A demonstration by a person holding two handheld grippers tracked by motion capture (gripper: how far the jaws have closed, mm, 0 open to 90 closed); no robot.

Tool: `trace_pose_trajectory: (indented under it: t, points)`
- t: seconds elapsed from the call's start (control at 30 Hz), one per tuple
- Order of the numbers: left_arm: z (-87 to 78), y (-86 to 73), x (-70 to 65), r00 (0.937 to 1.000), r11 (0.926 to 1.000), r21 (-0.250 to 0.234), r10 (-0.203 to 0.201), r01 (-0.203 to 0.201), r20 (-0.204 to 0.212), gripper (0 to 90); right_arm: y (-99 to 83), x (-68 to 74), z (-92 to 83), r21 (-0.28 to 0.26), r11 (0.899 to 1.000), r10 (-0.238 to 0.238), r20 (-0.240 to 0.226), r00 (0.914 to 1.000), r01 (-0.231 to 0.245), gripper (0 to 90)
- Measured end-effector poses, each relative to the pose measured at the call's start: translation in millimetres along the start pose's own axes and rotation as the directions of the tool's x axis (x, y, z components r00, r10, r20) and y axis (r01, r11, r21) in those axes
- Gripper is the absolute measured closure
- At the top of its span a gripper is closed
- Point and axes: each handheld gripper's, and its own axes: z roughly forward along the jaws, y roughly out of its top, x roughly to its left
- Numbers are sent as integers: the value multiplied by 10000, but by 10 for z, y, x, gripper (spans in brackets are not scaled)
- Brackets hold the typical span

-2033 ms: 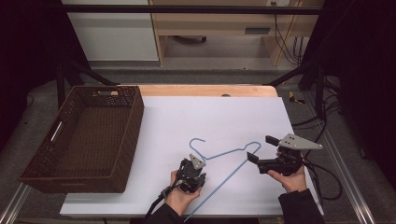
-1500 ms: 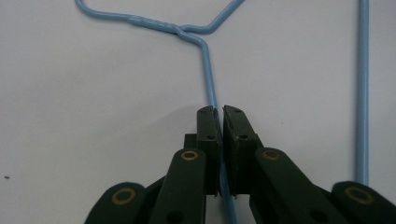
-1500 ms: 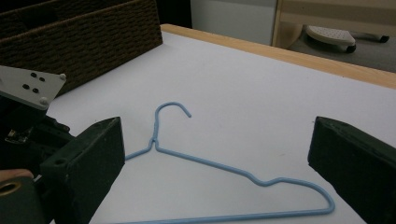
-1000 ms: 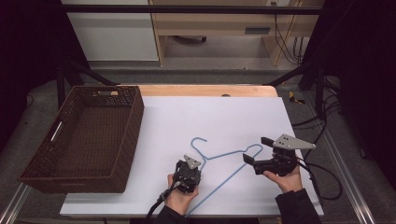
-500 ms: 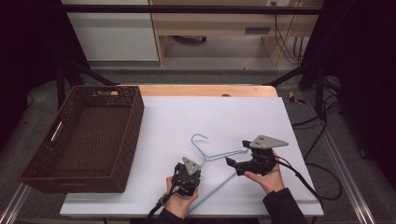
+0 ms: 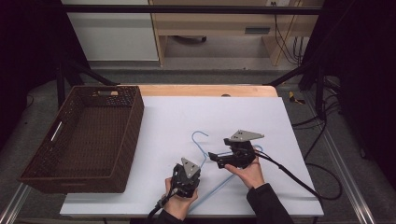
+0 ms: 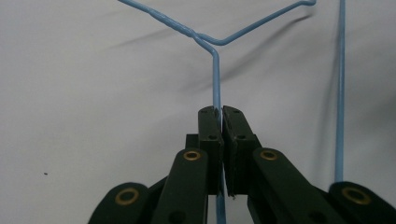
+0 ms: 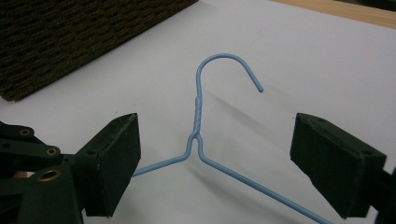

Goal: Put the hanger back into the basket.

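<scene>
- Blue wire hanger (image 6: 205, 156) lies on the white table (image 6: 177, 116), right of the wicker basket (image 6: 84, 135); its hook points toward the table's far edge.
- Left gripper (image 7: 219, 112) is clamped on the hanger's wire near its neck.
- Right gripper (image 8: 215, 163) stands wide, jaws just closing a little, either side of the twisted neck, touching nothing.
- No writing or label can be read.
</scene>
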Motion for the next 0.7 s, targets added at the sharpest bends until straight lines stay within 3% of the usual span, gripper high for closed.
trace_pose_trajectory:
  t: [0.7]
  points:
    - [-94,13,-62,9997,9991,-358,242,-244,-54,871,24,91,259,458,9989,-53,-211,9998,62,300]
